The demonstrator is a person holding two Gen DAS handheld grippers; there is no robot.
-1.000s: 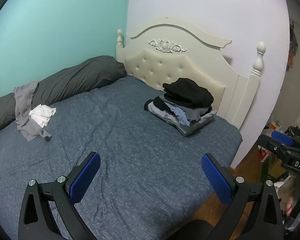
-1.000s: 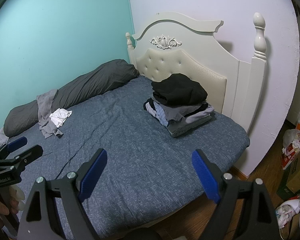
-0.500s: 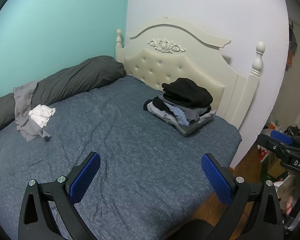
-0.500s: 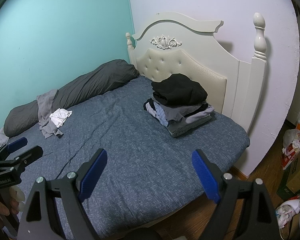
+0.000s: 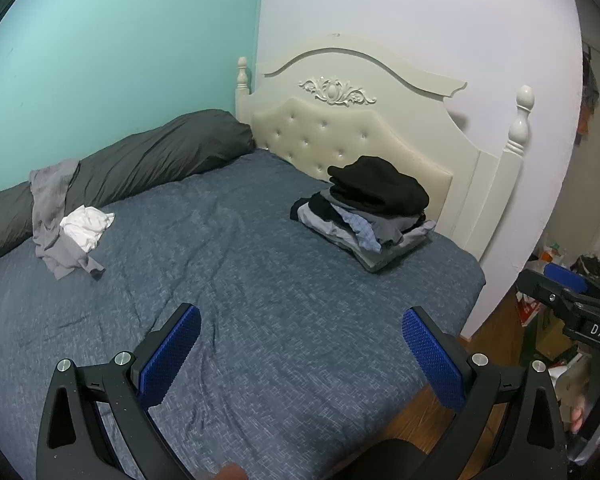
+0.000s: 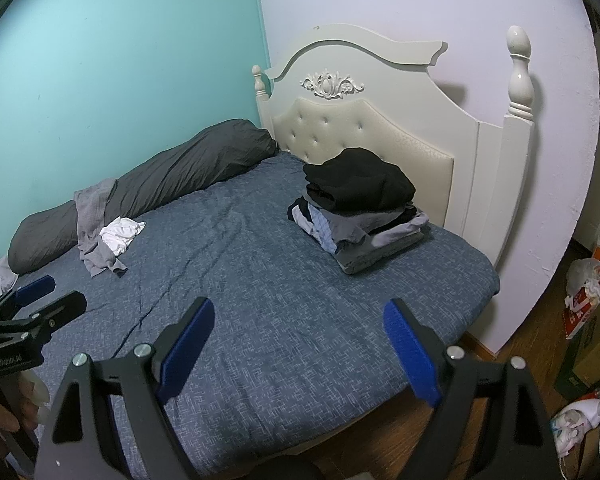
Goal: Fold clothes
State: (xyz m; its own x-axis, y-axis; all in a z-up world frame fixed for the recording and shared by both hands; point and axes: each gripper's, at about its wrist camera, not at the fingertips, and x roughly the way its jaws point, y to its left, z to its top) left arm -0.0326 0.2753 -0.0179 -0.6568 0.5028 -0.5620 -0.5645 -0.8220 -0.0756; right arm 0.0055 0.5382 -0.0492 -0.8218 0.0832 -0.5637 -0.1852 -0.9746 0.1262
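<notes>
A stack of folded clothes (image 5: 370, 210) (image 6: 360, 208), black garment on top, rests near the headboard on the blue-covered bed (image 5: 260, 288) (image 6: 260, 280). A crumpled grey garment (image 5: 56, 220) (image 6: 94, 224) and a white one (image 5: 86, 226) (image 6: 120, 234) lie loose at the far left beside a dark rolled duvet. My left gripper (image 5: 300, 328) hovers open over the near part of the bed, nothing between its blue pads. My right gripper (image 6: 298, 316) is likewise open and empty above the bed's near edge. Each gripper shows at the other view's edge.
A dark grey rolled duvet (image 5: 132, 160) (image 6: 172, 168) lies along the teal wall. The cream headboard (image 5: 360, 120) (image 6: 380, 128) with its post stands behind the stack. Boxes and bags (image 6: 588, 320) clutter the wooden floor to the right of the bed.
The left wrist view has drifted slightly; the scene sits a touch further left and lower. Both grippers stay open and empty. No garment has moved.
</notes>
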